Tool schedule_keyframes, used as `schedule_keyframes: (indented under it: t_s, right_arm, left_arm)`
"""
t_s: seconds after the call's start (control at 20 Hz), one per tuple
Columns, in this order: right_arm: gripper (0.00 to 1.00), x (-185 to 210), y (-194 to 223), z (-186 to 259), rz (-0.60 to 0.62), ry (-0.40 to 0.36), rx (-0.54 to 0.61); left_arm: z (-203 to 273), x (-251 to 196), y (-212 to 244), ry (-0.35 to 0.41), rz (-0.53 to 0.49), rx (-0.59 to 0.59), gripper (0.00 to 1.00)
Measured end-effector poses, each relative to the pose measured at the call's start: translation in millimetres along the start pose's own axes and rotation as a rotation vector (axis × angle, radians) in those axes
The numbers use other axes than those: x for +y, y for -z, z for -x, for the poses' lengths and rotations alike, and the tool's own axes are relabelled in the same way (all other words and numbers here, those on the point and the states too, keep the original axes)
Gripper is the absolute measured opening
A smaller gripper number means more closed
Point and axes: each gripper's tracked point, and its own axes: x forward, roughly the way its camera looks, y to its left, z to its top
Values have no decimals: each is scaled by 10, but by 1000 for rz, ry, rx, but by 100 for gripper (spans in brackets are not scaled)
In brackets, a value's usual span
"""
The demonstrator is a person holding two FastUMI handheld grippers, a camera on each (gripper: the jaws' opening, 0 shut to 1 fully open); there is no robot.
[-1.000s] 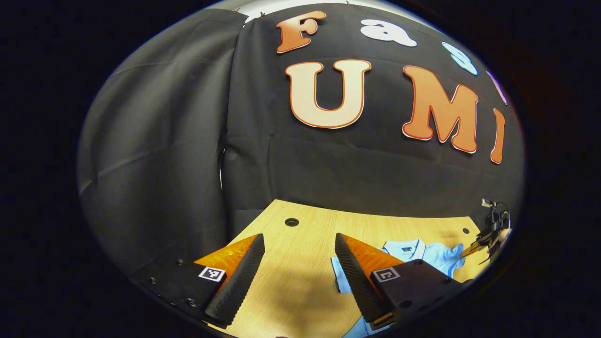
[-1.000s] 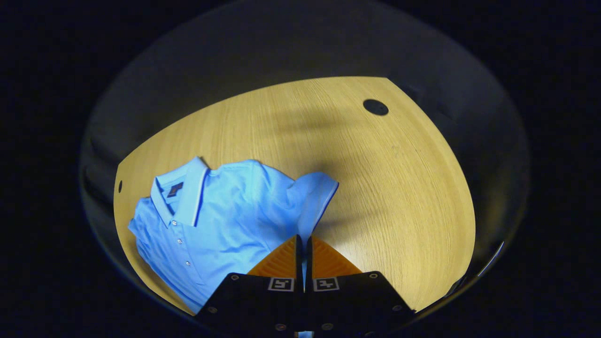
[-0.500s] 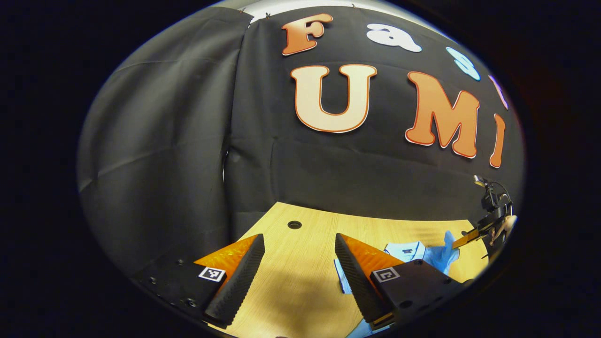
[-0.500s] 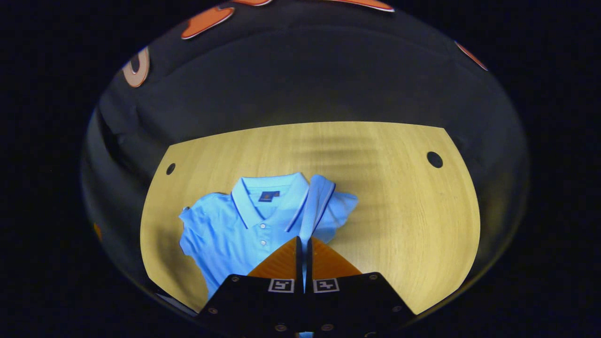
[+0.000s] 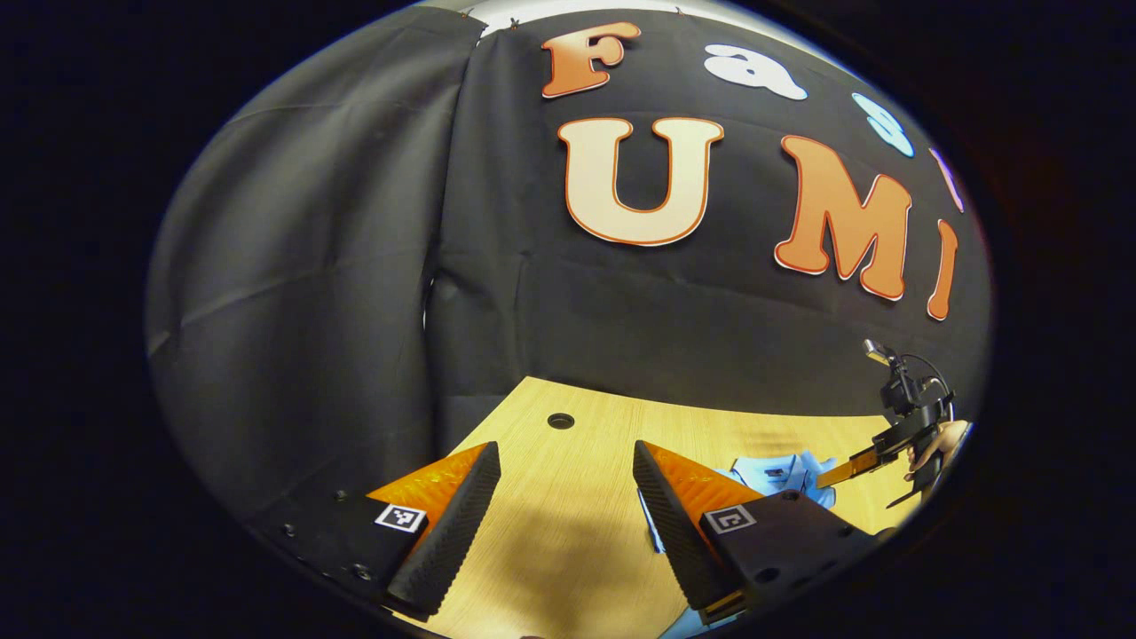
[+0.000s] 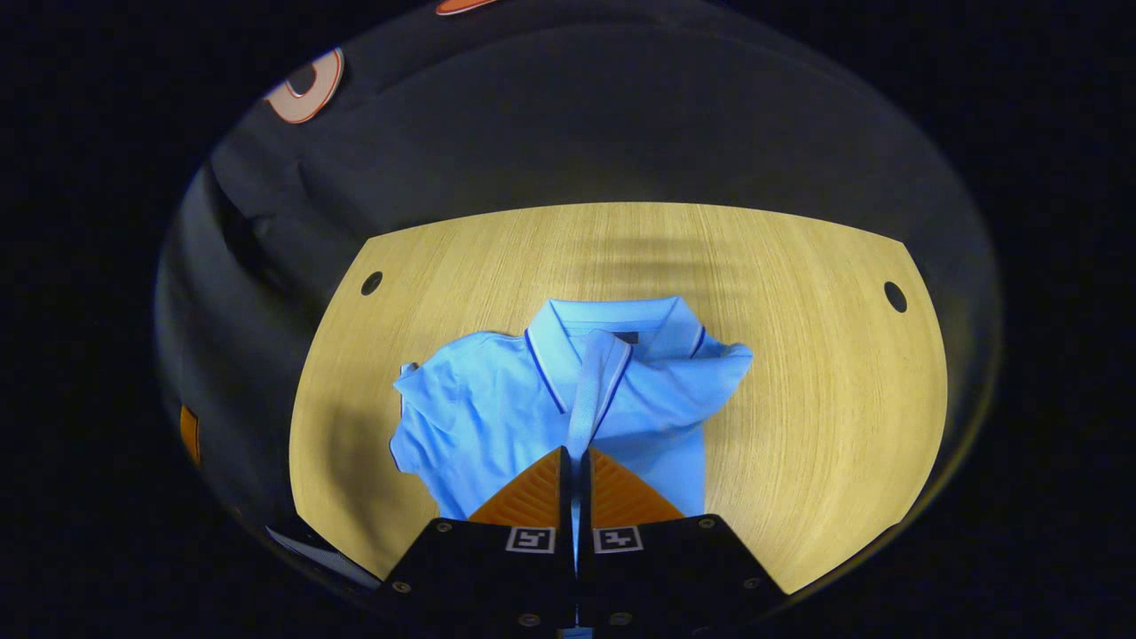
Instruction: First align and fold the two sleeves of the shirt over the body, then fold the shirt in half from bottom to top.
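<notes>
- Right gripper view is showing the wooden table (image 6: 799,373) with the light blue shirt (image 6: 479,408) lying face up near its middle, collar toward the far edge
- The shirt's right sleeve (image 6: 596,382) is standing lifted over the chest, pinched in a thin strip running up from the fingers
- The right gripper (image 6: 574,466) is clamping that sleeve with its jaws pressed together on the cloth
- The left gripper (image 5: 564,497) is hanging with its jaws wide apart above bare table, holding nothing, with the shirt's edge (image 5: 781,469) just beyond its right finger
- Folding well probably means lowering the sleeve flat across the body, its cuff edge square to the side seam, and only then letting go; releasing high is risking a crumpled, skewed fold
</notes>
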Motion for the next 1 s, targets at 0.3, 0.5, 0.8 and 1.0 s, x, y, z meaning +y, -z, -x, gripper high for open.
schedule_keyframes:
  t_s: [0.3, 0.5, 0.8, 1.0]
  right_arm:
    - [3, 243, 167, -129, 1, -49, 55]
    - [36, 640, 205, -105, -36, -168, 64]
    - [99, 690, 184, 88, -32, -189, 16]
    - [99, 462, 152, 297, -23, -145, -58]
  left_arm:
    - [-28, -72, 77, 19, 7, 24, 98]
    - [-45, -125, 154, 23, 7, 47, 98]
    - [-160, -247, 320, 16, -1, 111, 98]
    - [-295, -509, 547, 71, 16, 212, 98]
